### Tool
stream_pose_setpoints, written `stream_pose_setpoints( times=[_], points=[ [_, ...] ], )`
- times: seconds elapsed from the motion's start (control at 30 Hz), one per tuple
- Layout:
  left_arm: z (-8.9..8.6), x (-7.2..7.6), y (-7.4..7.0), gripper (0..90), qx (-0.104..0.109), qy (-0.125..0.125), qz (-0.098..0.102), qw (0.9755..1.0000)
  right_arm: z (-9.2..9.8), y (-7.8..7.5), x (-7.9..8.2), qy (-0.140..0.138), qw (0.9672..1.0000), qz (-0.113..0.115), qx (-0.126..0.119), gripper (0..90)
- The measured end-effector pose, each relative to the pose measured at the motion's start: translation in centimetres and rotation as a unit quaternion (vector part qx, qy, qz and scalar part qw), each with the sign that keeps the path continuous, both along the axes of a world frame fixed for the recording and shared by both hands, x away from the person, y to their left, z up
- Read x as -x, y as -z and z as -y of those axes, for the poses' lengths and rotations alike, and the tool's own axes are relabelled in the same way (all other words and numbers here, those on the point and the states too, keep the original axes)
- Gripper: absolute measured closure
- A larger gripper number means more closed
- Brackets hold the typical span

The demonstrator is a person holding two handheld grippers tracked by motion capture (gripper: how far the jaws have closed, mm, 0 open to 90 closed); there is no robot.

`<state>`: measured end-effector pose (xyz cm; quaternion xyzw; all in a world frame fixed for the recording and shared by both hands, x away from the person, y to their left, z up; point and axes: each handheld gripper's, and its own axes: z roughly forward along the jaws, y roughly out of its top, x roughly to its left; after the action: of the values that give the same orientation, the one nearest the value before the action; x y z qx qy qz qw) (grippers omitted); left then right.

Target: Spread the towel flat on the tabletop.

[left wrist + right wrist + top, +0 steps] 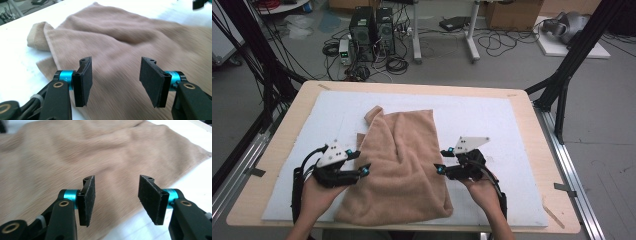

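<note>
Underneath: white mat [492, 120] on wooden table [542, 165], grey floor [602, 100] beyond.

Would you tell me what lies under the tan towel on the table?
The tan towel lies on a white mat that covers the wooden table. Whatever sits beneath its folded layers is hidden.

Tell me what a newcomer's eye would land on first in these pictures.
A rumpled tan towel lies mid-table on a white mat, one corner folded over at its far left. The left gripper and right gripper flank its two sides, jaws open and holding nothing. Beyond the table, computer towers sit among tangled cables on the floor.
</note>
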<state>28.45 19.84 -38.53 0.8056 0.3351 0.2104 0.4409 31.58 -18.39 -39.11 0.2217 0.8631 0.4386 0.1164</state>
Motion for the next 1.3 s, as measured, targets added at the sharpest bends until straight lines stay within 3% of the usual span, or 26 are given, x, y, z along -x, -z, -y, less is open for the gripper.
stream_pose_setpoints(
  times=[0.07,0.1,0.2,0.33,0.43,0.57,0.7,0.83,0.9,1.07,1.3],
  points=[
    [0.4,-1.5,0.3,43.2,0.001,-0.007,0.004,1.0,-0.4,0.3,-1.3,0.017,0.9998,0.001,0.005,45.7],
    [0.6,-2.2,0.5,43.7,-0.01,-0.013,0.007,0.9998,-0.7,0.5,-1.9,0.025,0.9997,-0.001,0.006,45.3],
    [1.1,-4.0,1.3,43.4,-0.024,-0.018,-0.01,0.9995,-1.4,1.3,-3.5,0.036,0.9992,-0.012,0.011,44.2],
    [1.5,-5.5,2.4,44.3,-0.02,-0.018,-0.039,0.9989,-2.2,2.6,-4.8,0.04,0.9986,-0.027,0.024,46.7],
    [1.7,-6.4,3.4,46.8,-0.044,-0.01,-0.067,0.9967,-2.1,3.9,-5.7,0.053,0.9967,-0.046,0.041,49.0],
    [1.9,-7.0,4.3,52.3,-0.032,-0.006,-0.1,0.9945,-2.4,4.7,-6.1,0.05,0.9952,-0.058,0.06,55.9],
    [2.0,-7.0,4.5,66.5,-0.029,0.006,-0.108,0.9937,-2.6,4.7,-6.0,0.04,0.9948,-0.068,0.064,70.6],
    [1.9,-6.4,3.9,81.0,-0.04,0.007,-0.095,0.9946,-2.3,4.5,-6.0,0.032,0.9941,-0.073,0.073,85.6],
    [1.7,-6.0,3.5,84.4,-0.045,0.008,-0.088,0.9951,-2.1,4.3,-5.7,0.032,0.9936,-0.067,0.085,86.1],
    [0.4,-4.3,2.7,85.3,-0.033,0.011,-0.075,0.9966,-1.0,3.2,-4.4,0.031,0.9955,-0.051,0.074,86.5],
    [-1.0,-1.6,2.3,85.3,-0.007,0.016,-0.06,0.9981,1.9,2.0,-0.8,0.036,0.9964,-0.041,0.065,86.5]
  ],
)
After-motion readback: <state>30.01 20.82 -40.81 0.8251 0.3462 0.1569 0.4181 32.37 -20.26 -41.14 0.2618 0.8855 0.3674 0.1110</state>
